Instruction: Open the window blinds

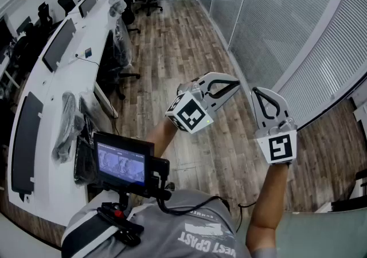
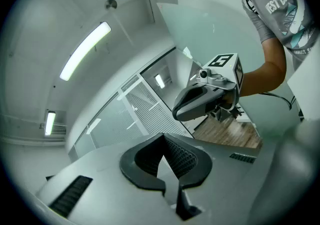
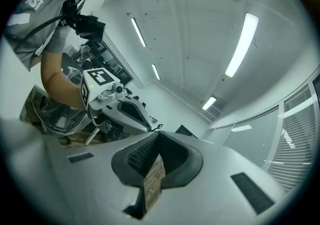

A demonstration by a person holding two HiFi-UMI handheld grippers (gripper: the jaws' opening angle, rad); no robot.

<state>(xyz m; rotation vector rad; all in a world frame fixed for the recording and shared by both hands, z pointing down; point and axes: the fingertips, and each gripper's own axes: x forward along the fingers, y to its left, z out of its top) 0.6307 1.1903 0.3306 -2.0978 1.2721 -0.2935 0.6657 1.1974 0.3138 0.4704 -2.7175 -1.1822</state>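
Centre frame, the left gripper (image 1: 234, 85) and right gripper (image 1: 256, 93), jaws together and empty (right apparently so), hang well apart from the window blinds (image 1: 304, 27) at upper right; reaching unopened, they could merely bump them.

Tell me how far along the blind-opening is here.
Done: nothing visible; the window blinds hang down, covering the glass. In hand: the left gripper and right gripper, both shut and empty, hover over the wood floor, short of the blinds. Left: reaching the blinds and opening them; no cord or wand is visible.
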